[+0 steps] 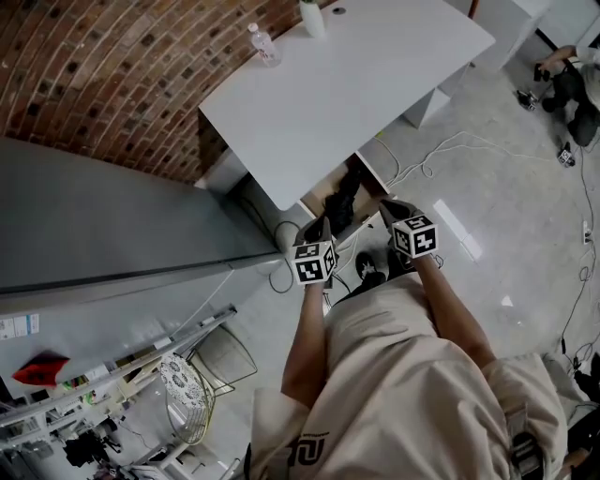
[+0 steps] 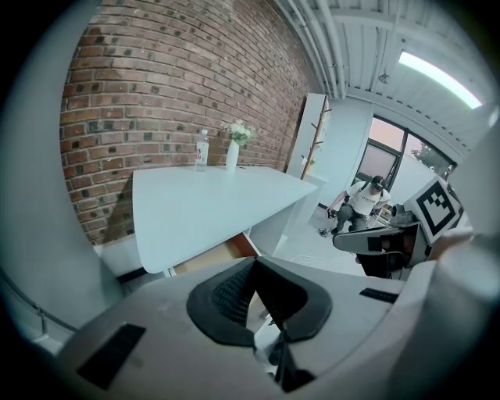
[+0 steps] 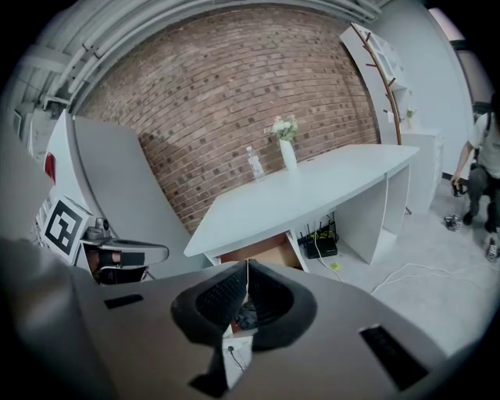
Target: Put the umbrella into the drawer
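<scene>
The black folded umbrella (image 1: 345,192) lies inside the open wooden drawer (image 1: 322,199) under the near edge of the white table (image 1: 347,84). My left gripper (image 1: 320,227) hovers just before the drawer's front, shut with nothing between its jaws. My right gripper (image 1: 391,210) hangs at the drawer's right front corner, its pads also together and empty. In the left gripper view the left gripper (image 2: 254,260) has its pads meeting, with the drawer (image 2: 205,259) beyond. The right gripper view shows the right gripper (image 3: 247,263) closed in front of the drawer (image 3: 266,253).
A water bottle (image 1: 264,45) and a white vase (image 1: 312,19) stand at the table's far edge by the brick wall. A grey cabinet (image 1: 112,225) is at the left. Cables (image 1: 450,150) run over the floor. A person (image 1: 572,89) crouches at the far right.
</scene>
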Action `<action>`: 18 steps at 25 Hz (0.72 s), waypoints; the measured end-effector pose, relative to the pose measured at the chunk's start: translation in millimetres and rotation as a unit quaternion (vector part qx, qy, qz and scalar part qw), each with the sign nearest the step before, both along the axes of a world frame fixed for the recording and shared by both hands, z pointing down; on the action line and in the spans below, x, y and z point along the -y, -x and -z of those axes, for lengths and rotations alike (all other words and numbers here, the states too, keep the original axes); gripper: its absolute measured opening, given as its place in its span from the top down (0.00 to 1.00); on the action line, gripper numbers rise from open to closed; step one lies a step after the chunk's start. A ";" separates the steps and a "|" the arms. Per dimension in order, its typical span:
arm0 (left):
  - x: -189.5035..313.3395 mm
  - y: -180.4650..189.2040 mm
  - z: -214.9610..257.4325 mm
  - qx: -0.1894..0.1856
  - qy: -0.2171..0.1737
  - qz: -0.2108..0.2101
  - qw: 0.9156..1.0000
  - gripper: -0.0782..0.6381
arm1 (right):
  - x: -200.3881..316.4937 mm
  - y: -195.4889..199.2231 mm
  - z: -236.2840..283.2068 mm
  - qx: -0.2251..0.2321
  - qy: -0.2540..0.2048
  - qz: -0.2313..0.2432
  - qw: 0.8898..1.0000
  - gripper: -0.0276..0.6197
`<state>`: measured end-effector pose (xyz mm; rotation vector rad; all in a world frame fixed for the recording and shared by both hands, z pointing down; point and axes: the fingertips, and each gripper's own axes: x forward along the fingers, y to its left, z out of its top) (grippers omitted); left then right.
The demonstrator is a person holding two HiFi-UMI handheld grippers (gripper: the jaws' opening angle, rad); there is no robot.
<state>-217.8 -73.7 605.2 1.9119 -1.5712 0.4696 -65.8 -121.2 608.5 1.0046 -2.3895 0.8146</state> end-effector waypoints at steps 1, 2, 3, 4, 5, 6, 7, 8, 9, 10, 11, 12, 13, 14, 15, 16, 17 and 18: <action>0.2 -1.3 -0.7 0.002 0.000 -0.001 1.000 0.88 | -0.7 0.2 -0.3 -0.001 0.000 0.001 1.000 0.85; 0.6 -2.7 -1.1 0.005 0.000 -0.004 1.000 0.88 | -1.1 0.8 -0.1 0.000 0.001 0.002 1.000 0.85; 1.3 -4.2 -0.9 0.009 -0.001 -0.007 1.000 0.88 | -1.5 1.4 0.3 0.003 0.002 0.004 1.000 0.85; 2.3 -5.9 -0.2 0.013 -0.002 -0.010 1.000 0.88 | -2.0 2.1 0.6 0.006 0.004 0.005 1.000 0.85; 3.5 -7.5 1.0 0.017 -0.005 -0.012 1.000 0.88 | -2.7 2.6 0.5 0.009 0.006 0.007 1.000 0.85; 4.6 -8.8 2.2 0.019 -0.008 -0.014 1.000 0.88 | -3.6 3.1 0.3 0.013 0.008 0.007 1.000 0.85; 5.5 -9.6 3.4 0.022 -0.011 -0.015 1.000 0.88 | -4.6 3.5 0.3 0.016 0.010 0.008 1.000 0.85; 6.1 -10.2 4.6 0.025 -0.013 -0.016 0.999 0.88 | -5.6 3.6 0.5 0.018 0.012 0.010 1.000 0.85; 6.5 -10.5 5.8 0.027 -0.014 -0.017 0.999 0.88 | -6.4 3.6 0.9 0.020 0.013 0.011 1.000 0.85; 6.6 -10.8 6.6 0.028 -0.015 -0.017 0.999 0.88 | -7.1 3.5 1.4 0.020 0.013 0.012 1.000 0.85; 6.5 -10.8 6.8 0.028 -0.016 -0.017 0.999 0.88 | -7.6 3.5 1.7 0.020 0.013 0.013 1.000 0.85; 6.2 -10.6 6.5 0.028 -0.016 -0.017 0.999 0.88 | -8.0 3.8 1.9 0.021 0.013 0.013 1.000 0.85; 5.9 -10.3 5.7 0.029 -0.015 -0.016 0.999 0.88 | -8.4 4.3 1.8 0.021 0.014 0.014 1.000 0.85; 5.4 -10.1 5.0 0.030 -0.014 -0.016 0.999 0.88 | -8.9 4.7 1.4 0.021 0.016 0.016 1.000 0.85; 4.9 -10.3 4.5 0.030 -0.014 -0.017 0.999 0.88 | -9.5 4.8 1.0 0.021 0.017 0.017 0.999 0.85; 4.4 -10.7 4.4 0.031 -0.013 -0.018 0.999 0.88 | -10.1 4.6 0.7 0.020 0.019 0.018 0.999 0.85; 3.9 -10.9 4.6 0.031 -0.014 -0.018 0.999 0.88 | -10.6 4.3 0.5 0.019 0.020 0.017 0.999 0.85; 3.5 -11.0 5.1 0.031 -0.014 -0.019 0.999 0.88 | -10.9 3.7 0.7 0.019 0.020 0.016 0.999 0.85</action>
